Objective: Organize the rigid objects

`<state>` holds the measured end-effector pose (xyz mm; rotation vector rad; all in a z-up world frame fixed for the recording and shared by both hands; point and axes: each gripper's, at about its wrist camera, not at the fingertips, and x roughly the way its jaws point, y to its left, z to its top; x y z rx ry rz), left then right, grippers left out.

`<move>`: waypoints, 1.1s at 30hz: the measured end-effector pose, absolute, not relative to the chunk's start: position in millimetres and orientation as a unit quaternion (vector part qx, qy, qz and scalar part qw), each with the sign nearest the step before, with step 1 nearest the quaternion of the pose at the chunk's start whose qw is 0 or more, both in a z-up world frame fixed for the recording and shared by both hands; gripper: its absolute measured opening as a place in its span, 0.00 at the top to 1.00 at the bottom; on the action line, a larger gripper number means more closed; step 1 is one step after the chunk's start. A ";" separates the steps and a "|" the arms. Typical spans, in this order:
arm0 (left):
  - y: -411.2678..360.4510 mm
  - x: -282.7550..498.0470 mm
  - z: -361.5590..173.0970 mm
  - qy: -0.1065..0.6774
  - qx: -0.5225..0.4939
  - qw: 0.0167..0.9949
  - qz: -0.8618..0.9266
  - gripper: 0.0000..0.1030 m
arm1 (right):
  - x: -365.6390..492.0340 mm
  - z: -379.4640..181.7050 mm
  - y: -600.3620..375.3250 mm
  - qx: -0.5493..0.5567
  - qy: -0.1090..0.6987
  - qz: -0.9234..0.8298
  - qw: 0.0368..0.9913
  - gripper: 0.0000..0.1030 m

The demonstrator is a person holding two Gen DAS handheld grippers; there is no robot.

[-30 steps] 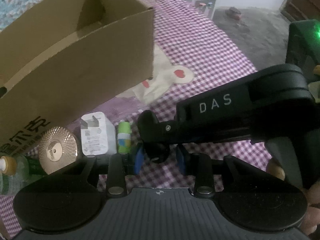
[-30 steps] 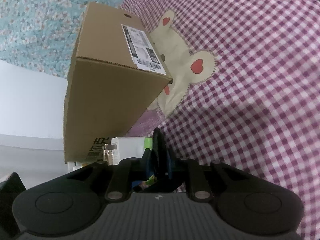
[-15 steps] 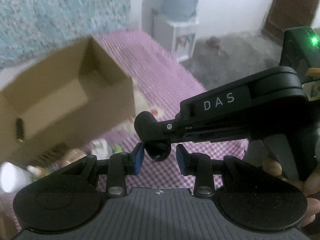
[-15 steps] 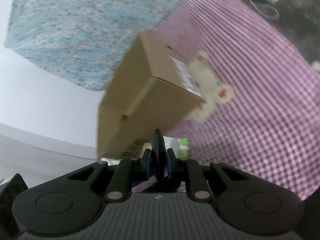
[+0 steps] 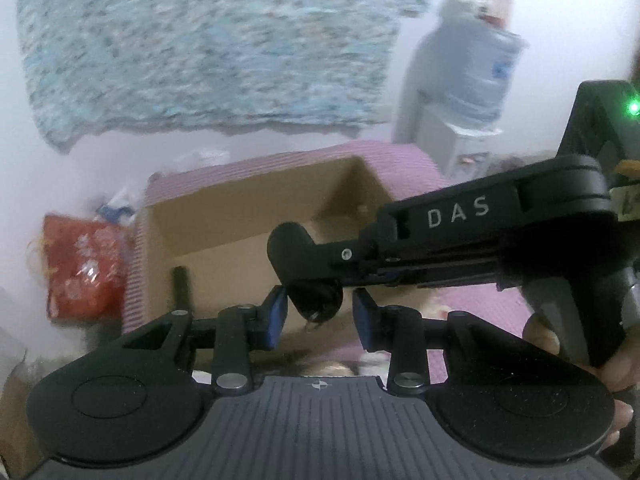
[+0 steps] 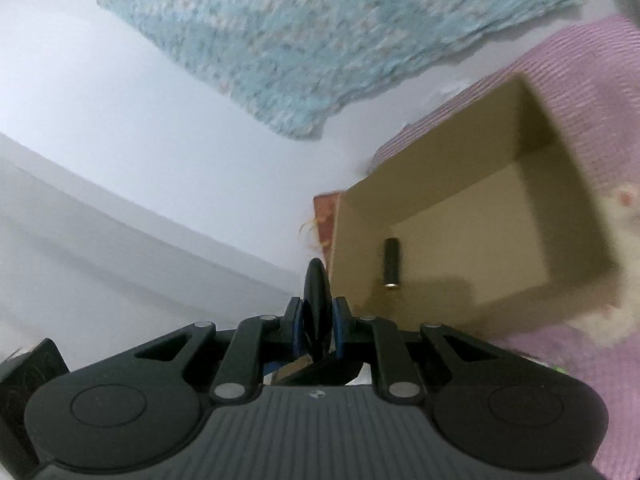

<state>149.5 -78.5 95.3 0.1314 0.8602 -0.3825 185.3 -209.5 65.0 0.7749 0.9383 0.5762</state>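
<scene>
Black DAS-marked tool point(image 5: 460, 236): rigid plastic, long arm with a rounded head and a handle part at the far right; looks fairly light but lopsided, so it can swing if pinched at one end only. Hard smooth surface, could slip in the pads. Best taken at two spots, head end and flat thin part, as it is now.

Left gripper point(image 5: 318, 314) jaws partly apart, blue pads either side of the tool's round head; contact on the pads not clear through blur. Right gripper point(image 6: 316, 322) clamped tight on a thin black disc-like edge of the same tool.

Tool hangs in the air above the near rim of the open cardboard box point(image 6: 472, 184), which sits on the checked purple bed point(image 5: 404, 156) near the wall. Small dark cylinder point(image 6: 391, 267) already lies in the box's near left corner. Judging by that, drop-in comes next
</scene>
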 end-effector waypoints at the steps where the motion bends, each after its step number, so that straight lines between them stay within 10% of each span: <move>1: -72.3 159.6 93.3 0.422 0.059 0.887 -0.177 0.66 | 199.8 61.8 -203.1 0.358 0.444 0.271 0.775 0.84; 20: -15.8 248.0 24.6 0.538 0.023 0.838 -0.092 0.64 | 324.2 -67.0 -126.5 0.310 0.621 0.229 0.682 0.81; 33: -16.3 217.4 62.1 0.502 0.001 0.859 -0.107 0.60 | 304.8 -27.7 -168.5 0.354 0.576 0.243 0.696 0.81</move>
